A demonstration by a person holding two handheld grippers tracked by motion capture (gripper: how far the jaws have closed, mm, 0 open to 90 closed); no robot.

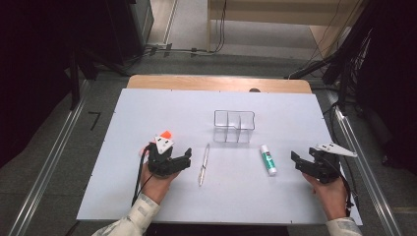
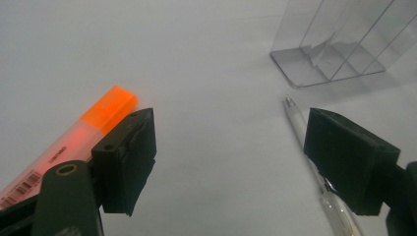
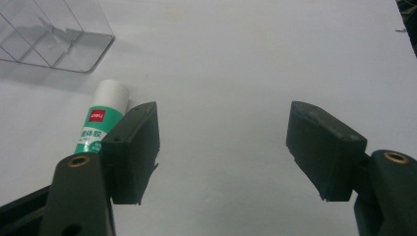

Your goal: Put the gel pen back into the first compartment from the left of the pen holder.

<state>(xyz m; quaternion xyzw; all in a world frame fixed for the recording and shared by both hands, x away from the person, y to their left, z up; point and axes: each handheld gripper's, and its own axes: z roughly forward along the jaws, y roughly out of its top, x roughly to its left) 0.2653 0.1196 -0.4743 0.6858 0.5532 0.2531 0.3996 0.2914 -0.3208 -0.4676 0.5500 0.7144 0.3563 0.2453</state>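
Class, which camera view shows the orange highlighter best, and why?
The left gripper view: the orange highlighter lies close, showing its cap, lettering and barcode beside the left tool's jaw. In the high view just an orange tip peeks past the left tool.

In the left gripper view, the orange highlighter (image 2: 78,142) is partly hidden behind the near jaw, and its lower end is cut off by the picture's left edge. The clear pen (image 2: 314,167) passes behind the other jaw, so its middle is covered, and its lower end leaves the picture at the bottom. The clear organizer (image 2: 334,44) is cut off by the top and right edges.

In the right gripper view, the glue stick (image 3: 101,123) is hidden at its lower part behind the jaw, and its small label text is too small to read. In the high view, the highlighter (image 1: 166,133) is mostly covered by the left gripper (image 1: 183,161).
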